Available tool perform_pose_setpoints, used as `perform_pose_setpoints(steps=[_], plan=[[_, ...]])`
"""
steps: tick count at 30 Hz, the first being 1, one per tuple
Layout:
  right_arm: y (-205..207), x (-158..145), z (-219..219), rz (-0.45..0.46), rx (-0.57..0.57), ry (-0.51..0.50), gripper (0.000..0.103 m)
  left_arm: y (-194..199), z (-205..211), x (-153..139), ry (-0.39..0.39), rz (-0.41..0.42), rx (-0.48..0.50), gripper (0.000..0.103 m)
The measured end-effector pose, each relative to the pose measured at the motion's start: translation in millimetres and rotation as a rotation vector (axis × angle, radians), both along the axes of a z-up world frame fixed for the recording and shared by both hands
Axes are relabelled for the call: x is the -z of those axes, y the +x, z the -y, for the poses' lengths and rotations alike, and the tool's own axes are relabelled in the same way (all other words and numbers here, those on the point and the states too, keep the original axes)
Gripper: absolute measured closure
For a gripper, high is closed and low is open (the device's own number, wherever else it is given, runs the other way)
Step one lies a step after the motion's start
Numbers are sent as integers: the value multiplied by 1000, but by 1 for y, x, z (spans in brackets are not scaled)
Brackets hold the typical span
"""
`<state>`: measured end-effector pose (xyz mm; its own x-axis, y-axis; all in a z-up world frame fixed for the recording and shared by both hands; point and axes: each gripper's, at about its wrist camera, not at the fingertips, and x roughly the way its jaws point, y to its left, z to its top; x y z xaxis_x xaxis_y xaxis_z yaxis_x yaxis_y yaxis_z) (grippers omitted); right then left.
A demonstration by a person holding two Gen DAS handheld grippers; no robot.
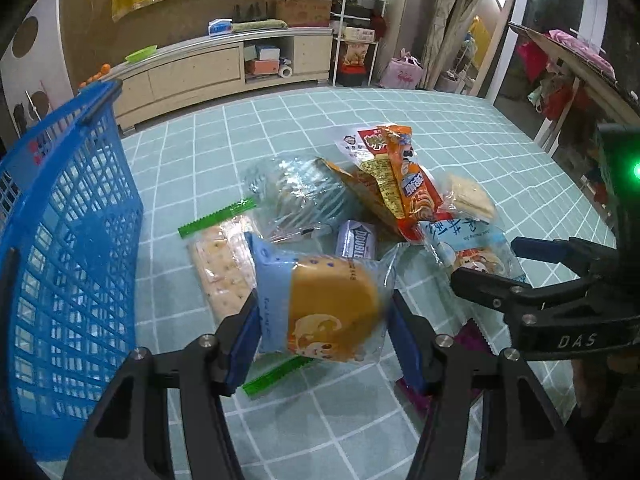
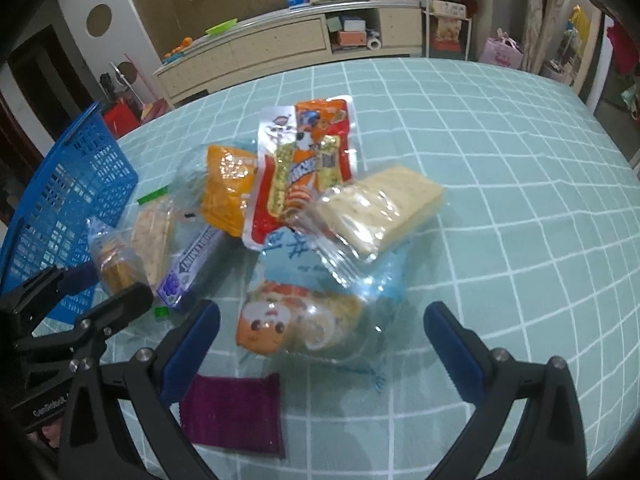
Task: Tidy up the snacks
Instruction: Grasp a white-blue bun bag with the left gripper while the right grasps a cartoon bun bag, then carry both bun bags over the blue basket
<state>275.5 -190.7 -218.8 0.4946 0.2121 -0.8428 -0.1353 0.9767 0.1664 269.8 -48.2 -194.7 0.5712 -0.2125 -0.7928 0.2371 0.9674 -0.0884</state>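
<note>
My left gripper (image 1: 325,314) is shut on a bun in a light-blue and clear wrapper (image 1: 332,304), held just above the table beside the blue mesh basket (image 1: 68,240). The right wrist view shows that same gripper (image 2: 100,292) with the bun (image 2: 116,260) at the far left, in front of the basket (image 2: 72,200). My right gripper (image 2: 322,328) is open, its blue pads either side of a light-blue packet with a cartoon face (image 2: 304,316), without touching it. The pile also holds a pale cracker pack (image 2: 380,208) and a red-orange sausage pack (image 2: 304,160).
A green-ended cracker pack (image 1: 224,268), a clear bag (image 1: 296,196), a gum pack (image 1: 354,240) and an orange packet (image 2: 228,188) lie in the pile. A purple pouch (image 2: 236,412) sits near the table's front edge. The checked cloth (image 2: 520,200) stretches right.
</note>
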Motion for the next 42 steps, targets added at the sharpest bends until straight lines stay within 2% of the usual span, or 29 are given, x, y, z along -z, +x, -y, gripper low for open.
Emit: perform_pose_setpoints(steps=[6,11,20,31,34,42], plan=[[6,9,-7,-15,-8,-49,18,0,-2,5,-9,-7,-10,45],[-2,2,-5,0,-13,-34,29,-3,-1,0,-7,1,-12,45],[-28,-15,-5,2,-44,52,31,-23,-4,-21,14,28,-20,45],[-66,-88,-23,121,-81,86,31,-71,-24,-76,-10,133,-43,45],[-74,-107,-35,133,-96,100,31,-85,-36,-97,-8,176,-47,45],[-94,-161,-70,242,-151,89,31,-112,-76,-146,21,268,-50,45]])
